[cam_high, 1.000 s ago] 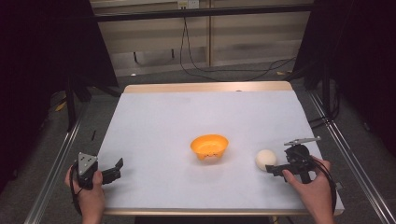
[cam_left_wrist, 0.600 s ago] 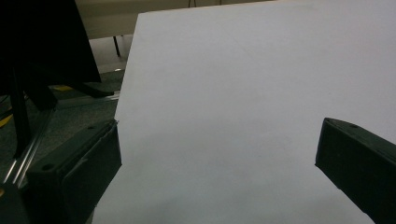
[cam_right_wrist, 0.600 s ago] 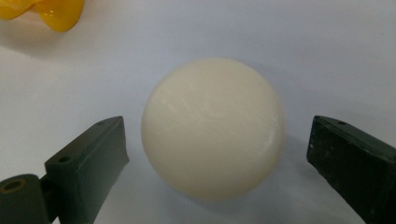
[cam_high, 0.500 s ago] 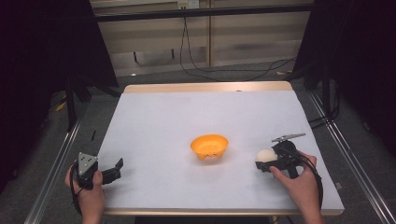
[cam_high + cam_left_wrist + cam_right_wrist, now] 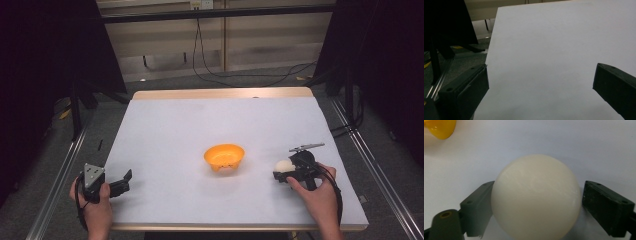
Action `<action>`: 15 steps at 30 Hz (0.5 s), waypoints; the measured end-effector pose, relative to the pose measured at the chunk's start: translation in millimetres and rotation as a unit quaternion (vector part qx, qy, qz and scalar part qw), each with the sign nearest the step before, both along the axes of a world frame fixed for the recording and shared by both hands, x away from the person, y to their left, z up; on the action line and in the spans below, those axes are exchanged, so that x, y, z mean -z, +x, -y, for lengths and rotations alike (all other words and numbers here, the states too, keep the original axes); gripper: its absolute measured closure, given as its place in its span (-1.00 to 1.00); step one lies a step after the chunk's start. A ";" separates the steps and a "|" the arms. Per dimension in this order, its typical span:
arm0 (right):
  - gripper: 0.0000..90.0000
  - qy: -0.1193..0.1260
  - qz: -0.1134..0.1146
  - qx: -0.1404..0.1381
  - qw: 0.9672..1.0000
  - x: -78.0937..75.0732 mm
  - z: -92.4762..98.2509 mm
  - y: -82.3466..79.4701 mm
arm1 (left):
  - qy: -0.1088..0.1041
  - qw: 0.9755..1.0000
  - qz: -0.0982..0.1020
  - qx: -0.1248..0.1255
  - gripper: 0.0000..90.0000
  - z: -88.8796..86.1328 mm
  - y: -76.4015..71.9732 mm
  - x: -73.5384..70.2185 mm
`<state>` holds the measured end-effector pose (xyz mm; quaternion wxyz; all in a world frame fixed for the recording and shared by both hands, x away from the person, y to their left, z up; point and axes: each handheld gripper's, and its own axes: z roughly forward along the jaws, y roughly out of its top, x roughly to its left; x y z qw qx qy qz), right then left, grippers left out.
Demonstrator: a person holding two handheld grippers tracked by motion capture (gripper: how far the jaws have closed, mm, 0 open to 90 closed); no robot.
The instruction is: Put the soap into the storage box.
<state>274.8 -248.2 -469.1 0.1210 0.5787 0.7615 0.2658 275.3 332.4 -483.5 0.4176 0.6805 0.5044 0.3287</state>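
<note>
high view: the table (image 5: 200,130) has a pale sheet on it. an orange bowl (image 5: 224,156) stands near the middle. the left tongs (image 5: 120,182) lie at about 8 o'clock from the bowl, well apart from it, at the table's near left edge, held by the left hand (image 5: 92,210). the right tongs (image 5: 281,175) are at about 4 o'clock from the bowl, held by the right hand (image 5: 315,197).
ball place: a white ball (image 5: 283,165) sits at the tip of the right tongs, near the bowl at its 4 o'clock side, not in it.
right gripper view: here the ball (image 5: 536,196) is seen close, which the high view cannot give. it is cream-white, smooth, a little glossy. it sits between the two jaws of the right tongs (image 5: 536,205); one jaw seems to touch it, at the other a thin gap is possible, so i cannot tell if the grip is closed on it. the bowl's rim (image 5: 440,128) shows at 11 o'clock.
left gripper view: the left tongs (image 5: 540,82) stand wide apart and hold nothing; between them is bare sheet.
</note>
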 end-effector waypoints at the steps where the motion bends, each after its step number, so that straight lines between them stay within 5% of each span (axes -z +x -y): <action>1: -0.54 0.002 0.002 -0.002 1.000 -0.1 -0.7 -0.3 | 0.000 1.000 0.000 0.001 -1.00 0.0 0.0 0.0; 15: -0.47 -0.001 0.002 0.001 1.000 -6.3 -5.4 -3.2 | 0.005 1.000 0.000 0.002 -1.00 0.5 0.2 -0.1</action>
